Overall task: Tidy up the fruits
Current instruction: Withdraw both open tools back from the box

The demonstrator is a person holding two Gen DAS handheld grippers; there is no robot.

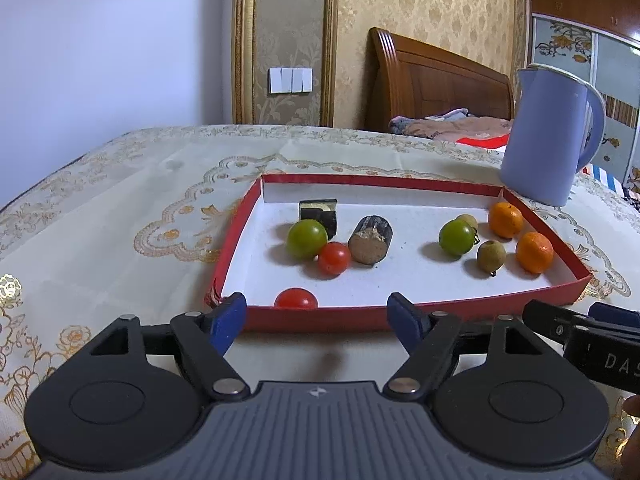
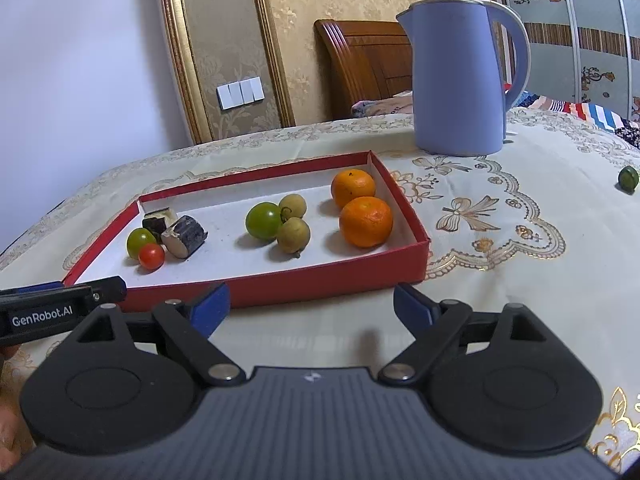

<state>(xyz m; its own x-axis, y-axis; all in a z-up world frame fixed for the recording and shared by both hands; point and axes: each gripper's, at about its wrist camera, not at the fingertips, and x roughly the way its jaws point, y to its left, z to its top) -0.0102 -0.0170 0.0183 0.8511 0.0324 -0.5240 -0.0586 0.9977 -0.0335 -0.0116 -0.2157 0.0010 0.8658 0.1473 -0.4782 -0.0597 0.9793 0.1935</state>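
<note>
A red tray point(image 1: 312, 318) point(image 2: 280, 286) with a white floor holds the fruit. On its left are a green tomato point(image 1: 307, 239) point(image 2: 140, 242), a red tomato point(image 1: 334, 258) point(image 2: 151, 256) and two dark sugarcane pieces point(image 1: 370, 240) point(image 2: 185, 236). Another red tomato point(image 1: 296, 299) lies at the near wall. On the right are a green tomato point(image 1: 457, 237) point(image 2: 263, 220), two longans point(image 1: 491, 256) point(image 2: 293, 235) and two oranges point(image 1: 534, 252) point(image 2: 365, 221). My left gripper point(image 1: 318, 322) and right gripper point(image 2: 312, 308) are open and empty, in front of the tray. A small green fruit point(image 2: 628, 178) lies on the table far right.
A lilac kettle point(image 1: 548, 136) point(image 2: 460, 76) stands behind the tray's right end. The table has a cream and gold cloth point(image 1: 120, 216) point(image 2: 520, 240). A bed and wardrobe stand behind.
</note>
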